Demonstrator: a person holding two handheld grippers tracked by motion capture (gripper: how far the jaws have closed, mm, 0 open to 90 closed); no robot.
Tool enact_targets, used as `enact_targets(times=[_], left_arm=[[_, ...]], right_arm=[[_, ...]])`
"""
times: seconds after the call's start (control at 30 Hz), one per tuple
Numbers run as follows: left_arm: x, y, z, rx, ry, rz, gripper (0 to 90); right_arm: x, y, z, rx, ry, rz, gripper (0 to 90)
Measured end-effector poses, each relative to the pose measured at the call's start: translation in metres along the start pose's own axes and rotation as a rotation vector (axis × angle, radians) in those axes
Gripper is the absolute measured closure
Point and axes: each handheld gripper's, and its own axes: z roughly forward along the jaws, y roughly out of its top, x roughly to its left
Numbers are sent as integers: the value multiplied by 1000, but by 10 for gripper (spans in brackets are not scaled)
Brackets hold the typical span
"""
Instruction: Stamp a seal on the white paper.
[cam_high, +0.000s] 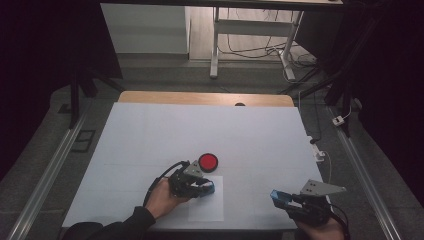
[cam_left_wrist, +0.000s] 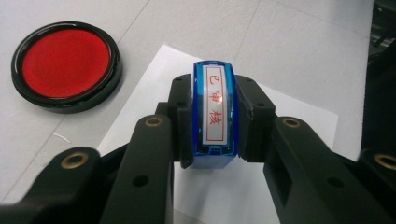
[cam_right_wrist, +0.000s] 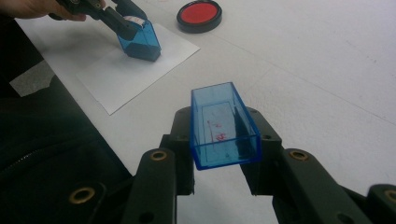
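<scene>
Two grips — stamp (cam_left_wrist: 214, 116), cap (cam_right_wrist: 223, 126).

Glossy translucent blue plastic stamp (cam_left_wrist: 215, 116) between the left jaws, clear blue plastic cap (cam_right_wrist: 224, 126) between the right jaws, matt white paper (cam_left_wrist: 280, 121) beneath, ink pad (cam_left_wrist: 65, 65) seemingly shiny black plastic.

High view looks down; both gripper views closely share the paper sheet (cam_left_wrist: 299, 121)
</scene>
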Motion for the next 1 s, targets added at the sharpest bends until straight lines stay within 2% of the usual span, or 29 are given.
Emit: enact_targets(times=[0.27, 0.37, 0.47, 0.87, 1.0], left_arm=[[7, -4, 2, -19, -47, -51, 698], [8, -4, 2, -22, -53, -62, 699], [6, -3, 2, -16, -40, -51, 700], [-13, -1, 2, 21, 70, 62, 704], [-17, 0, 3, 31, 94, 85, 705]], right_arm=[[0, 0, 0, 2, -5, -1, 691], [0, 0, 0, 1, 0, 0, 691], [0, 0, 0, 1, -1, -1, 691], [0, 0, 0, 4, 2, 1, 690], [0, 0, 0, 2, 3, 1, 691]])
